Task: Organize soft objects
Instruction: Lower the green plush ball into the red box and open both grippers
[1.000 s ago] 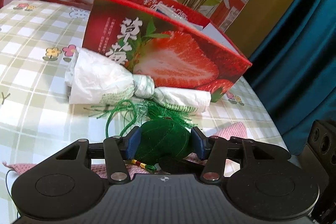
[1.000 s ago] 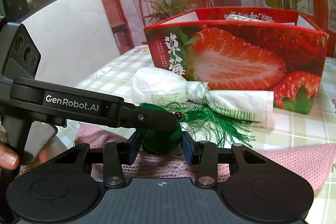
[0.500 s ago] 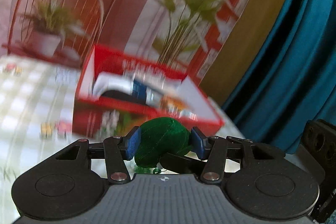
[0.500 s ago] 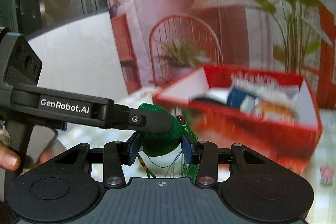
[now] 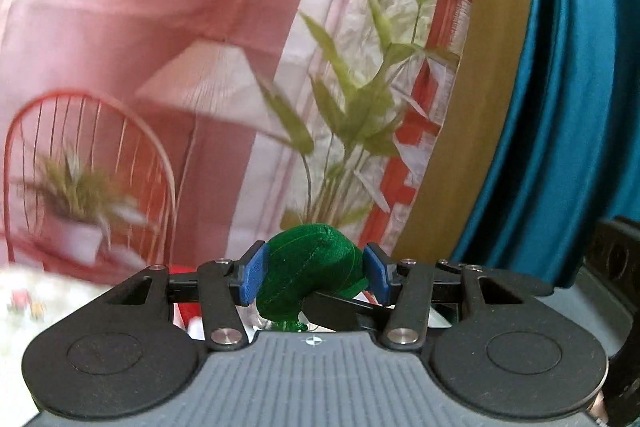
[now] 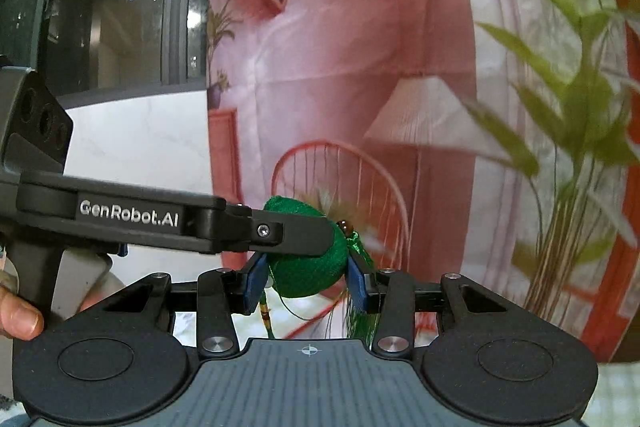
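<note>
Both tools risen: green pouch [image 5: 310,273] clamped between left tool [image 5: 314,277] and right tool [image 6: 306,277] (tassel dangling).

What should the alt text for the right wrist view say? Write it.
A green fabric ball is pinched between the blue pads of the right tool, while the left tool's black finger crosses its top. Behind it hangs a pink backdrop printed with a red chair and lamp.
</note>
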The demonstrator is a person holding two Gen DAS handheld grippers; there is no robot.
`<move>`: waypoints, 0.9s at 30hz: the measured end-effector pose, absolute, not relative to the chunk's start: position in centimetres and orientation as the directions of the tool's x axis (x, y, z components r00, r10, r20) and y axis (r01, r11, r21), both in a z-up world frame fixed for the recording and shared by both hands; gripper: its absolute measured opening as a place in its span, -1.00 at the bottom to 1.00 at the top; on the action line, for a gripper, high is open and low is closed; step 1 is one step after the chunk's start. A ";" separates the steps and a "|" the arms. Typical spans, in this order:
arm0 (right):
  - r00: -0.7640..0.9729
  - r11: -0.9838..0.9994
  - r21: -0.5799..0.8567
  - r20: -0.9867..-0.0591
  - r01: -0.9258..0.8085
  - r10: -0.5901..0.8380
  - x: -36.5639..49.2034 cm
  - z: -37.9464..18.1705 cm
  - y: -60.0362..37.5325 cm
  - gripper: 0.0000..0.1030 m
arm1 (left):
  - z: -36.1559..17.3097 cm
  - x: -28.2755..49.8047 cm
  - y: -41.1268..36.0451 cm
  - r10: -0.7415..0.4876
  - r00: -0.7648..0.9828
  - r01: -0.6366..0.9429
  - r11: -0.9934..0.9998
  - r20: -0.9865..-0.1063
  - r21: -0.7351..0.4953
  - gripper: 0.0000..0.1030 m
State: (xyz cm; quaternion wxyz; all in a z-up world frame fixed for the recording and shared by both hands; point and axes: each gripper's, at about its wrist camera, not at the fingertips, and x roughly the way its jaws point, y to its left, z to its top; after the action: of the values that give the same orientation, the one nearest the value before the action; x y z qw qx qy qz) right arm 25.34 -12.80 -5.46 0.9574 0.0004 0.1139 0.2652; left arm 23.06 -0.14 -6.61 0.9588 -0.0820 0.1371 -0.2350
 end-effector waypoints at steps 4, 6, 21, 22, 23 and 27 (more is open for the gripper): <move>0.836 0.865 0.082 -0.225 -0.495 0.499 27.8 -5.4 -13.0 -0.24 | -7.0 24.9 0.3 -0.471 0.849 0.421 0.877 -0.241 -0.231 0.07; 0.835 0.869 0.093 -0.243 -0.487 0.494 28.8 -6.1 -13.1 -0.24 | -7.7 26.1 0.4 -0.472 0.841 0.416 0.876 -0.262 -0.244 0.07; 0.749 0.886 0.271 -0.475 -0.375 0.462 31.3 -15.2 -14.0 -0.22 | -16.6 30.1 0.6 -0.480 0.731 0.316 0.868 -0.485 -0.383 0.07; 0.742 0.889 0.273 -0.490 -0.368 0.458 31.3 -15.6 -14.0 -0.22 | -16.9 30.2 0.4 -0.478 0.725 0.314 0.870 -0.495 -0.381 0.07; 0.736 0.892 0.271 -0.505 -0.361 0.451 31.3 -15.9 -14.0 -0.22 | -17.1 30.3 0.3 -0.475 0.721 0.311 0.873 -0.505 -0.377 0.07; 0.735 0.917 0.242 -0.549 -0.316 0.398 31.2 -16.6 -14.0 -0.22 | -17.7 30.9 0.0 -0.444 0.716 0.281 0.890 -0.539 -0.359 0.03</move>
State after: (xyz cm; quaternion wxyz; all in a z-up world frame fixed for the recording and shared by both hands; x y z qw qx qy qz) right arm 31.20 -14.01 -16.64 0.9291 0.0664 0.3089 0.1922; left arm 30.88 0.04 -17.71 0.9175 -0.1268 0.3211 -0.1974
